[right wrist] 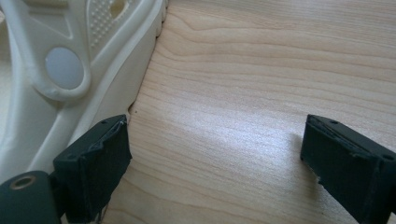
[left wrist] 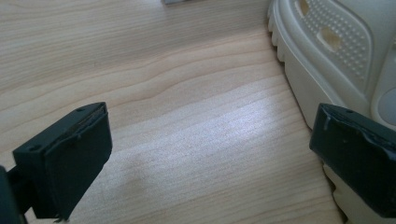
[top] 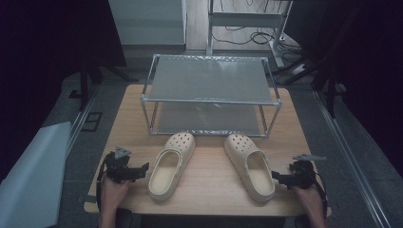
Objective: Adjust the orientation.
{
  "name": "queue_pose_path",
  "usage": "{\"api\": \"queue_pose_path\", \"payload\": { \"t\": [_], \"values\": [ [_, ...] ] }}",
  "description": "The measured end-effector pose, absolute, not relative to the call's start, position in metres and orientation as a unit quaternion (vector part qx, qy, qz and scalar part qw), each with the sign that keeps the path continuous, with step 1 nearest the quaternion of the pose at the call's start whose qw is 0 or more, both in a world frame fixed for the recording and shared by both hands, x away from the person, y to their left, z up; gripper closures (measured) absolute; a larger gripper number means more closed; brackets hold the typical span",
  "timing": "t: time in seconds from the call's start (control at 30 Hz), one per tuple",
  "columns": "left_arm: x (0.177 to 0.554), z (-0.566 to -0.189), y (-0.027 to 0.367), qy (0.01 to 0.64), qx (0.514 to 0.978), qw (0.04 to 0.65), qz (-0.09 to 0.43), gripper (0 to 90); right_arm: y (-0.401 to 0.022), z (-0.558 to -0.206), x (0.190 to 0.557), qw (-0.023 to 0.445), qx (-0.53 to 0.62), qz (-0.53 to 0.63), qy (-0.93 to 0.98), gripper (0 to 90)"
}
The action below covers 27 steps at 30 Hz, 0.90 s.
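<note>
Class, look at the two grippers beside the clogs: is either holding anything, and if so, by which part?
Nothing is held. The left gripper and right gripper both stand open over bare table, each just beside a clog.

Both forearms are coming in from six o'clock in the high view. The left hand (top: 110,194) is holding the left gripper (top: 142,169), its jaws pointing toward three o'clock and standing wide apart with nothing between them. The right hand (top: 311,198) is holding the right gripper (top: 275,176), pointing toward nine o'clock, jaws likewise gaping, gripping nothing.
</note>
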<state>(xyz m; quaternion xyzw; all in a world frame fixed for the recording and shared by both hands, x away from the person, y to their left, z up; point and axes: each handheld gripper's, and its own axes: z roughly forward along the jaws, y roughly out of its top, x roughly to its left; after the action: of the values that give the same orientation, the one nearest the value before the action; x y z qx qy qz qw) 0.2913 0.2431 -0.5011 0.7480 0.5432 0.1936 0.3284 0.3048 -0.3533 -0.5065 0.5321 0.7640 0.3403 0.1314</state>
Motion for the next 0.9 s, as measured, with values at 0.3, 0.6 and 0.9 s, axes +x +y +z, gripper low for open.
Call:
{"api": "queue_pose_path", "payload": {
  "t": [0.3,0.6,0.9],
  "values": [
    [0.291,-0.501,0.247,0.545,0.748,0.326,0.194,0.0,-0.353,-0.506,0.305,0.131,0.53,0.344,0.764,8.6],
    [0.293,-0.504,0.242,0.539,0.762,0.307,0.188,0.0,-0.354,-0.506,0.306,0.125,0.532,0.352,0.76,8.7],
    [0.292,-0.504,0.233,0.524,0.775,0.303,0.179,0.0,-0.355,-0.507,0.306,0.12,0.535,0.354,0.758,8.8]
  ]
}}
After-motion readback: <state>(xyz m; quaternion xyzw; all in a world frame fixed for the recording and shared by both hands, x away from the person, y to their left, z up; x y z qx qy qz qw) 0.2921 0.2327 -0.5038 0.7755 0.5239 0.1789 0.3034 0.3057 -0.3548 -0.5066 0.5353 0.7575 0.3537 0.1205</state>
